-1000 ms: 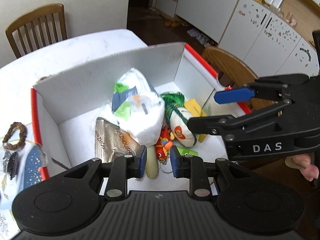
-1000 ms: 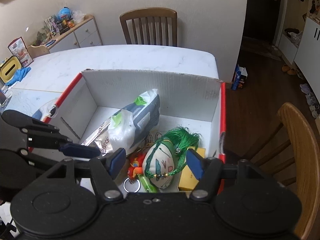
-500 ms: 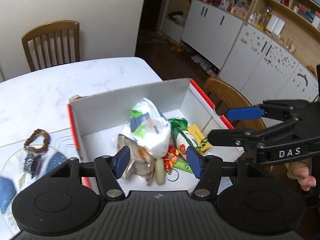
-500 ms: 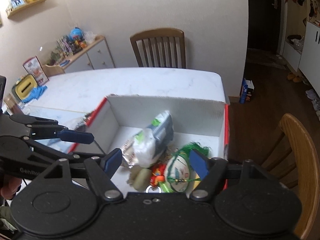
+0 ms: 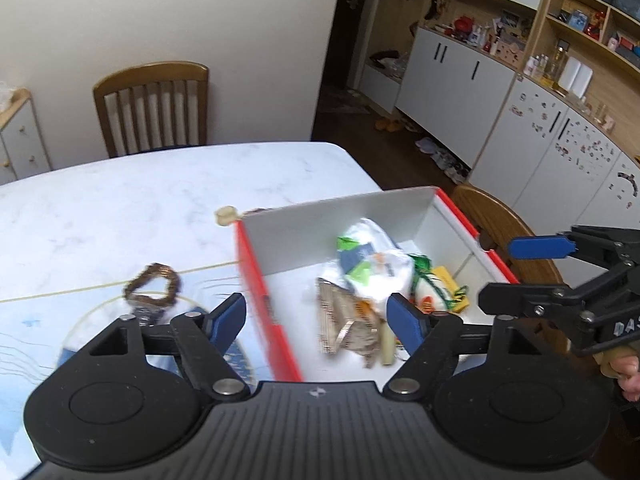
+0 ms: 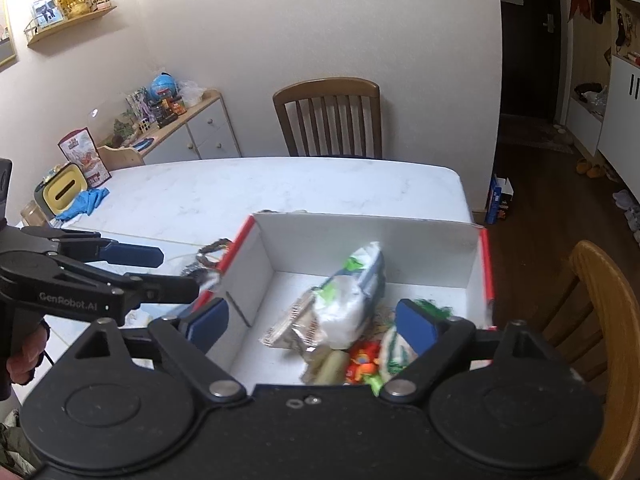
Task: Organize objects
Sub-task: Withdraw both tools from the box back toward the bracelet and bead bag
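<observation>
**Ana:** Both pairs of tongs stand released with nothing between them: the left tongs (image 5: pixel 318 316) have just been opening, and so have the right tongs (image 6: pixel 314 322). What could go wrong from here?

**Ben:** Ahead of and below both pairs sits the white cardboard box with red edges (image 6: pixel 372 240), already crowded. A white plastic packet with green print (image 5: pixel 372 268), a crinkled gold foil wrapper (image 5: pixel 340 320) and a green-tasselled embroidered pouch (image 6: pixel 394 350) lie piled against each other. A careless reach would likely pinch two things at once, or the foil would slip.

**Ana:** Anything still outside?

**Ben:** A brown beaded bracelet (image 5: pixel 154 286) lies beyond the left finger of the left tongs, outside the box's red side. It's low and loose, so the pads may skate over it. The box sits near the worktop's corner; a shove could send it off, I'd guess.

**Ana:** And the room?

**Ben:** White marbled worktop (image 6: pixel 248 192), smooth, with a patterned blue mat (image 5: pixel 36 344) under the bracelet. A wooden slat-backed chair (image 6: pixel 328 116) stands beyond it, white cupboards (image 5: pixel 456 80) off to the right, dark wood floor.
</observation>
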Action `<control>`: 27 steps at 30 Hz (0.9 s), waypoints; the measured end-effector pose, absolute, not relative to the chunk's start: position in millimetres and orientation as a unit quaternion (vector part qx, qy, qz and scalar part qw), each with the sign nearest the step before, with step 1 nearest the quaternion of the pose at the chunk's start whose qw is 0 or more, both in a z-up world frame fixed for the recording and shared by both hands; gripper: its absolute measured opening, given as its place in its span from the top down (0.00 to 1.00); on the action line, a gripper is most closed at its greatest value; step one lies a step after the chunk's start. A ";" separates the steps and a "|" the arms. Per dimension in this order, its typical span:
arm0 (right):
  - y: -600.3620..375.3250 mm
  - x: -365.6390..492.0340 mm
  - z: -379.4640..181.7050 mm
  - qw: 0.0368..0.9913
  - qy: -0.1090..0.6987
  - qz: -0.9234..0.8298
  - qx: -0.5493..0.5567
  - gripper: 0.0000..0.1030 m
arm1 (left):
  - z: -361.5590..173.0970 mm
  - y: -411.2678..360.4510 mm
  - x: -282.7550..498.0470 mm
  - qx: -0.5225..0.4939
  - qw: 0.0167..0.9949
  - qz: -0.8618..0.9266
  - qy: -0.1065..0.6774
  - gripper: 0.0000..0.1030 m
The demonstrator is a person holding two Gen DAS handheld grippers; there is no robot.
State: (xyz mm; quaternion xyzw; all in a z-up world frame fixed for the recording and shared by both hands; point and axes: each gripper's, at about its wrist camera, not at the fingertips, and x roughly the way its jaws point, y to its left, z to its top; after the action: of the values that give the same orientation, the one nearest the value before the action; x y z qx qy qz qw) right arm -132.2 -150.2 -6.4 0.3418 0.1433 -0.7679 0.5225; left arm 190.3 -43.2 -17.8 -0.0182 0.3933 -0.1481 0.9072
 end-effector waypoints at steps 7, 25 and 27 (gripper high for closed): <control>-176.2 -96.9 -5.5 0.527 0.144 -0.770 0.330 0.04 | -13.3 -3.7 184.8 -0.017 0.914 -0.141 0.379 0.19; -256.9 -15.0 -24.3 0.517 0.158 -0.771 0.337 0.04 | -21.5 95.8 201.9 -0.010 0.925 -0.136 0.354 0.01; -268.0 -8.7 -28.3 0.513 0.163 -0.772 0.337 0.04 | -26.6 106.7 209.2 -0.011 0.925 -0.133 0.356 0.01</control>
State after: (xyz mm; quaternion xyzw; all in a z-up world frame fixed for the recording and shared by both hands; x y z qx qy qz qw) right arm -8.7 -268.0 -28.3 0.3370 0.1626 -0.7724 0.5132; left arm 209.2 106.7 -26.6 -0.0111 0.3559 -0.1333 0.9249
